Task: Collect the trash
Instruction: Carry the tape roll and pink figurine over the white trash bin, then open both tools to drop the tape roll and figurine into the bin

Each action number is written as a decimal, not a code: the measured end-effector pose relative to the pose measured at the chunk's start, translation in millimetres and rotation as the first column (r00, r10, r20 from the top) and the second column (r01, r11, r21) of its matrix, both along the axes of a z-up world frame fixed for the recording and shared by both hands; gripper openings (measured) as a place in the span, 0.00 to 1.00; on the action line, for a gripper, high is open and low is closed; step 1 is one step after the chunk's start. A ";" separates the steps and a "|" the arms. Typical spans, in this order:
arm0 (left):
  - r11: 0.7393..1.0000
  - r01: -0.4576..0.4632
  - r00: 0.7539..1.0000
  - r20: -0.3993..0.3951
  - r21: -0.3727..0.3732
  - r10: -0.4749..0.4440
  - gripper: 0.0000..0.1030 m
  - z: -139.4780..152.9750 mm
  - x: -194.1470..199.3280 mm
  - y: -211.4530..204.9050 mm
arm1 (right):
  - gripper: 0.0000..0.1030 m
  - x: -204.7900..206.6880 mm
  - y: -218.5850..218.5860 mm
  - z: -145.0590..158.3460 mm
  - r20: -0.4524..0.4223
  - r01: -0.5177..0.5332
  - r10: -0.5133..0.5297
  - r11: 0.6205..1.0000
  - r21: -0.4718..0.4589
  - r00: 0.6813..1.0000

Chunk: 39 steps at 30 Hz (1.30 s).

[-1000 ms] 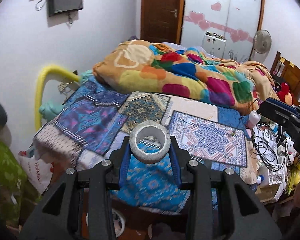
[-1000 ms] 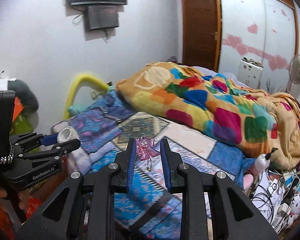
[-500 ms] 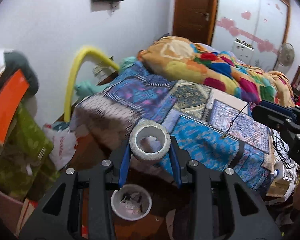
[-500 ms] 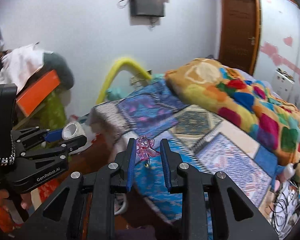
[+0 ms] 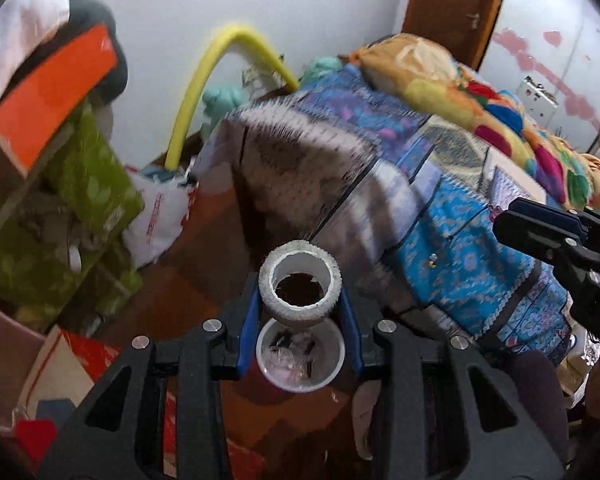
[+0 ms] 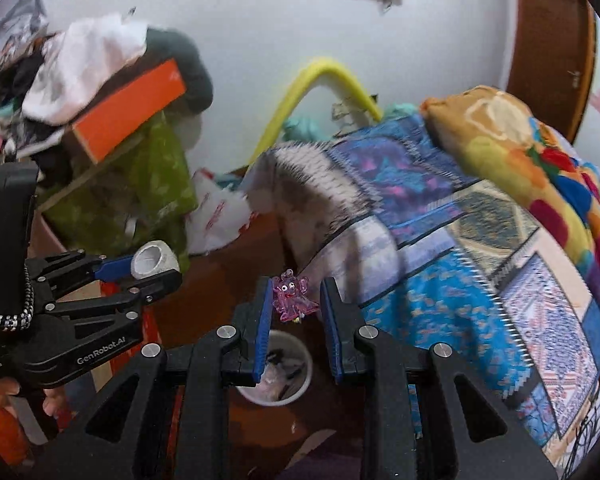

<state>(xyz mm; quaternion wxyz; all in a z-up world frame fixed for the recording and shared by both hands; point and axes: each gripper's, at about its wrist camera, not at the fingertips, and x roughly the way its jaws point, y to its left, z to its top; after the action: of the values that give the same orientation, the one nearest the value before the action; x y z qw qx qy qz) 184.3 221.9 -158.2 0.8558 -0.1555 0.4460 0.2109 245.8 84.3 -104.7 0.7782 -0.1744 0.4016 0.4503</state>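
Note:
My left gripper [image 5: 300, 300] is shut on a silvery tape roll [image 5: 300, 280] and holds it right above a small white trash bin [image 5: 300, 360] on the brown floor. The roll also shows in the right wrist view [image 6: 154, 261], left of my right gripper. My right gripper [image 6: 294, 300] is shut on a pink translucent charm [image 6: 293, 298], held above the same white bin [image 6: 278, 372]. The bin holds several dark and clear scraps.
A bed with a blue patchwork cover [image 5: 440, 208] and a colourful blanket [image 5: 480, 108] fills the right. A green box [image 5: 72, 200], an orange box [image 5: 48, 96] and clothes pile up at left. A yellow tube [image 5: 204, 84] arches by the wall.
Both grippers have swung left and down from over the bed to above the white bin beside it. Each keeps hold of its item.

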 end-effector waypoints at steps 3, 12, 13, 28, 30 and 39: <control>0.999 -0.021 0.999 -0.039 -0.025 0.020 0.35 -21.9 -3.3 8.3 | 0.22 -1.8 11.2 -15.5 -0.034 -0.025 0.024 0.999 -0.031 0.999; 0.993 -0.048 0.990 -0.139 -0.107 0.033 0.35 -81.2 3.3 17.8 | 0.22 11.0 44.2 -93.4 -0.228 -0.075 0.035 0.982 -0.174 0.973; 0.990 -0.057 0.988 -0.149 -0.126 0.038 0.35 -88.9 3.5 19.4 | 0.22 14.0 48.6 -109.1 -0.274 -0.090 0.032 0.975 -0.202 0.961; 0.952 -0.131 0.960 -0.275 -0.278 0.052 0.35 -160.7 7.5 25.5 | 0.34 25.5 72.1 -161.9 -0.444 -0.150 0.001 0.942 -0.299 0.896; 0.950 -0.121 0.963 -0.266 -0.288 0.043 0.35 -159.2 9.6 25.3 | 0.39 27.4 68.8 -156.0 -0.435 -0.140 0.003 0.949 -0.284 0.901; 0.937 -0.136 0.963 -0.266 -0.322 0.048 0.47 -147.7 15.4 19.9 | 0.39 26.1 49.3 -120.2 -0.325 -0.103 0.013 0.960 -0.261 0.946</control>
<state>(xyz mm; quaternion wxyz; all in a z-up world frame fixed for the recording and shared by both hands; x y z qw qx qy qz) 199.7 241.8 -305.8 0.7414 -0.2922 0.5735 0.1898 271.9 133.6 -225.0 0.6573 -0.2171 0.5756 0.4353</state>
